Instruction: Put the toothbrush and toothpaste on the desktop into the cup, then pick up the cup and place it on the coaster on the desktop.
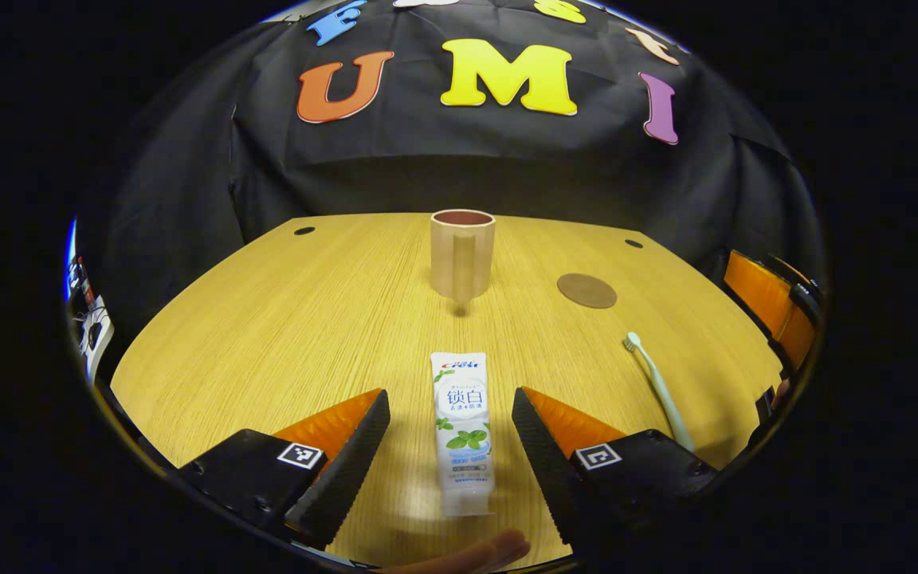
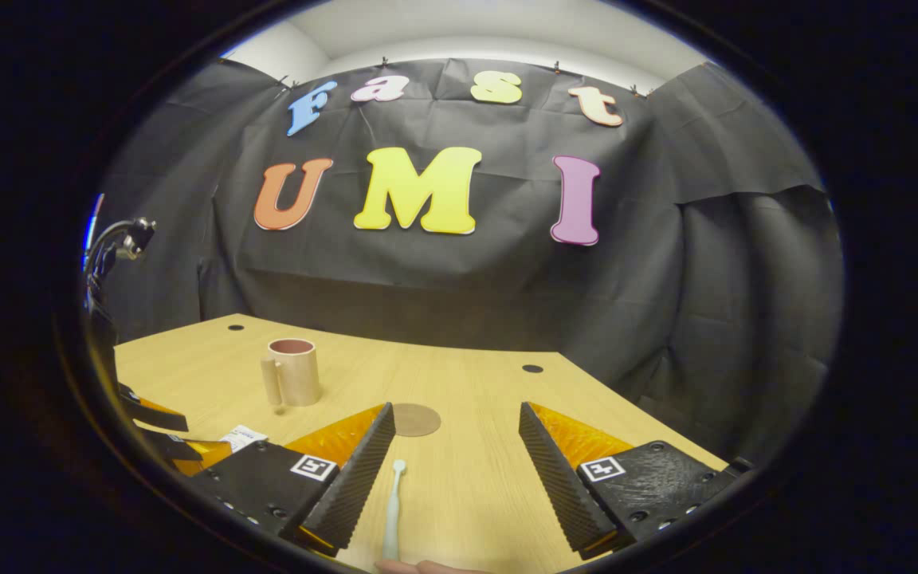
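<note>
A white toothpaste tube lies on the wooden desktop between the fingers of my open left gripper, touching neither finger. Beyond it stands a beige cup with its handle toward me. A pale toothbrush lies to the right, below a round brown coaster. In the right gripper view, my right gripper is open above the desk, and the toothbrush lies close to its left finger. The cup, the coaster and a bit of the toothpaste tube lie farther left.
The other gripper shows at the desk's right edge in the left gripper view, and at the left edge in the right gripper view. Small dark holes mark the desk's far corners. A fingertip shows at the bottom edge.
</note>
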`<state>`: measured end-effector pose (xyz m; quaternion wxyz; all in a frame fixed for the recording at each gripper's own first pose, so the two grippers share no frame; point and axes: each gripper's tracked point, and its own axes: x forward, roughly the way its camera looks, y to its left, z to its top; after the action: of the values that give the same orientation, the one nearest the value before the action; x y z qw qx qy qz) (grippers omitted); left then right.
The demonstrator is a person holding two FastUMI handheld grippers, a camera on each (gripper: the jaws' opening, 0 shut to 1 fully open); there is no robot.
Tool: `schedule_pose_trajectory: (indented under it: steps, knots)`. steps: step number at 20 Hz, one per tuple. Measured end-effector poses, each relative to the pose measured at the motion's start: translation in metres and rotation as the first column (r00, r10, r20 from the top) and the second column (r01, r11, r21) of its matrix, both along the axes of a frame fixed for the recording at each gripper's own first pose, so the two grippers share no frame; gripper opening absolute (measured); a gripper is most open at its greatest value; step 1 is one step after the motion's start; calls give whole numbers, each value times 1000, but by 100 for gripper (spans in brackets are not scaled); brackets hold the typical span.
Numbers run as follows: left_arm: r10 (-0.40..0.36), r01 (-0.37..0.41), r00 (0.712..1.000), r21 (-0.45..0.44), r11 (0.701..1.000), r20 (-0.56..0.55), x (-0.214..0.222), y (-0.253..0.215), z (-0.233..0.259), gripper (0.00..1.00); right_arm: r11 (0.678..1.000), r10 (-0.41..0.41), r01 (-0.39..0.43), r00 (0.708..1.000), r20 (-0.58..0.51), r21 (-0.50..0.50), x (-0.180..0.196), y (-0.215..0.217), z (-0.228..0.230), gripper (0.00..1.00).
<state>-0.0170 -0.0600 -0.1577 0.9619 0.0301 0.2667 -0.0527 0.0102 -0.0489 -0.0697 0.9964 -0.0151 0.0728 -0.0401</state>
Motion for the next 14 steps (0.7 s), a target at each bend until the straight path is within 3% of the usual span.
schedule_pose_trajectory:
  steps: [3,8,12,14]
  knots:
    - [-14,13,994,-18,1000,-104,-11,0,-18,100,1000,6,-6,1000,-18,13,0,-1,-6,95]
    - [-5,5,993,8,1000,-116,-9,-1,-21,87,999,24,-23,999,-34,22,2,2,-12,95]
    - [-27,30,993,24,999,-117,-17,-3,-23,73,1000,19,-18,999,-35,22,3,0,-13,95]
    - [-34,36,993,20,999,-110,-12,-6,-21,58,1000,19,-18,999,-38,24,3,-1,-15,95]
